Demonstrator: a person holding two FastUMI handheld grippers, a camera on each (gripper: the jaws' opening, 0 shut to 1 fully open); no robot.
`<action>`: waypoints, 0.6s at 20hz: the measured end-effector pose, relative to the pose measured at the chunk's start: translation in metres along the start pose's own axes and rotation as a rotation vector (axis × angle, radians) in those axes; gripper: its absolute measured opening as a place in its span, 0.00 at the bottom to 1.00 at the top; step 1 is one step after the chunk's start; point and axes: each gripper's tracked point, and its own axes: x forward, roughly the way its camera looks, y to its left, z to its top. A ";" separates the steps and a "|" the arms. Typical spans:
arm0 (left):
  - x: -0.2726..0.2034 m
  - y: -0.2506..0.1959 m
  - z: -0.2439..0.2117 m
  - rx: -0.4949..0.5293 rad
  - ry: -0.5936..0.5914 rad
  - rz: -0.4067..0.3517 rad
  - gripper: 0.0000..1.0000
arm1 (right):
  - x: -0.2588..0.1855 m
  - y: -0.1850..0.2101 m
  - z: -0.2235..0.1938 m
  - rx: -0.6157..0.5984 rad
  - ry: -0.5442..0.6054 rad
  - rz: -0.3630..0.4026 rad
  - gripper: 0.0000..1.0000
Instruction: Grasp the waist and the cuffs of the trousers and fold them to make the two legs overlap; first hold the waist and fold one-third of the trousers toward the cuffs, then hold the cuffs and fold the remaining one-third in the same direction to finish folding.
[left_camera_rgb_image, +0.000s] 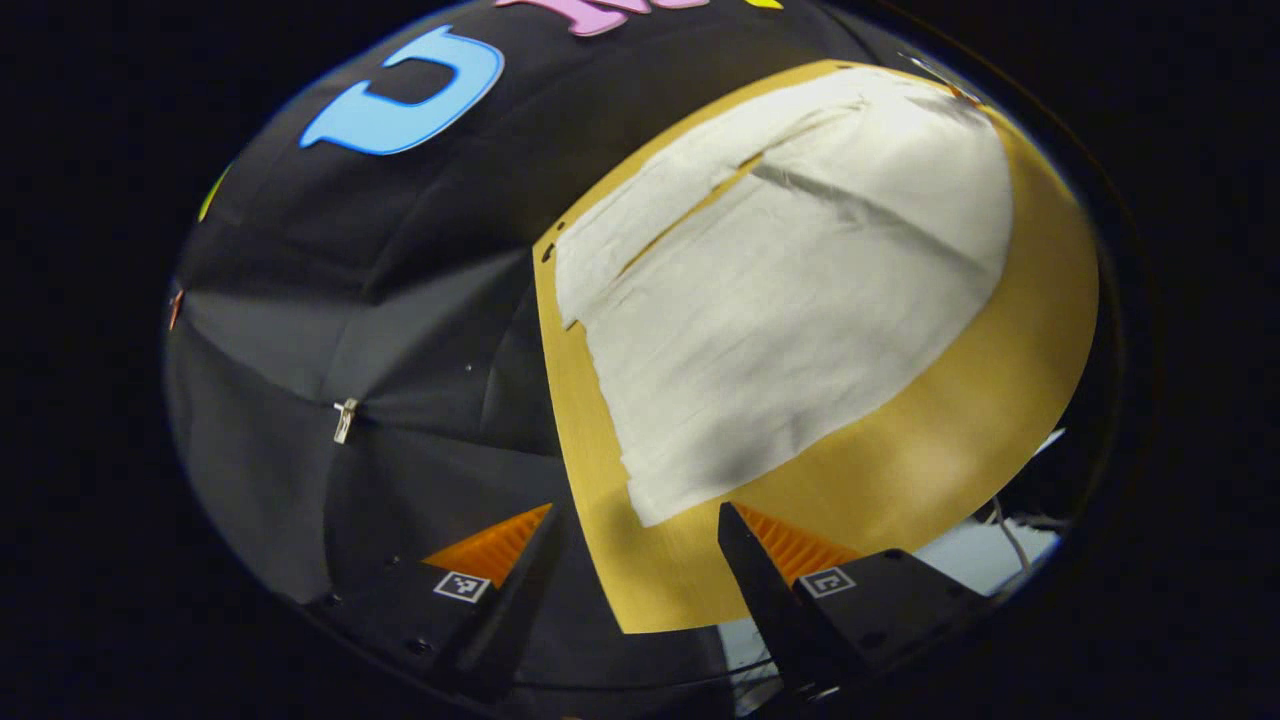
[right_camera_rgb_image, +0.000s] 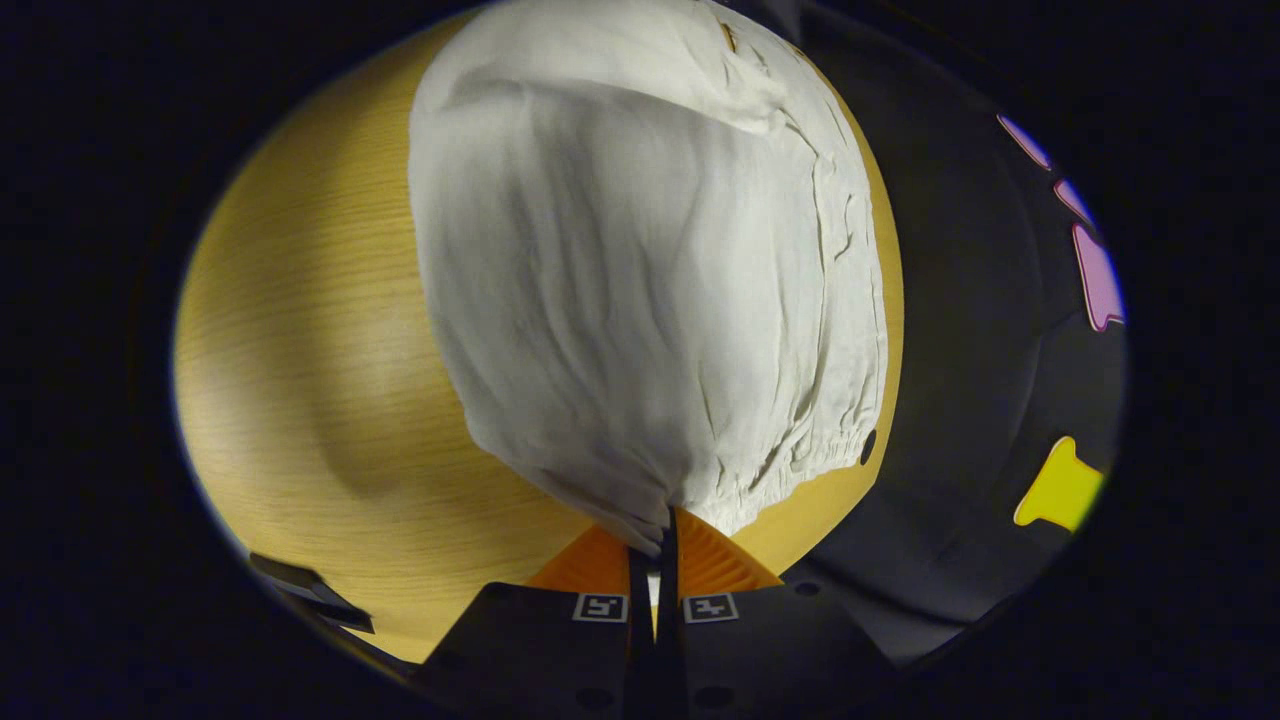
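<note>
White trousers (left_camera_rgb_image: 790, 300) lie spread flat on a wooden table (left_camera_rgb_image: 930, 470), the two legs side by side with a narrow gap between them. In the left gripper view my left gripper (left_camera_rgb_image: 635, 520) hovers open just short of the near cuff edge, nothing between its fingers. In the right gripper view the trousers (right_camera_rgb_image: 640, 260) stretch away from me, and my right gripper (right_camera_rgb_image: 655, 530) is shut on the gathered elastic waist (right_camera_rgb_image: 760, 480), which is pulled up slightly off the table (right_camera_rgb_image: 300, 380).
The booth's black cloth wall (left_camera_rgb_image: 380, 340) hangs beyond the table's edge in the left gripper view and to the right of the table in the right gripper view (right_camera_rgb_image: 990, 350). A small dark object (right_camera_rgb_image: 310, 595) lies at the table's near left corner.
</note>
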 end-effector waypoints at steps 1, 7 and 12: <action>0.010 0.001 -0.006 0.047 0.010 -0.004 0.96 | -0.001 0.001 0.000 -0.002 0.009 0.001 0.05; 0.044 -0.006 -0.023 0.336 0.034 -0.092 0.96 | -0.002 -0.001 0.000 -0.020 0.041 -0.005 0.05; 0.062 -0.007 0.006 0.509 -0.047 -0.068 0.85 | -0.002 -0.002 -0.001 -0.018 0.045 -0.010 0.05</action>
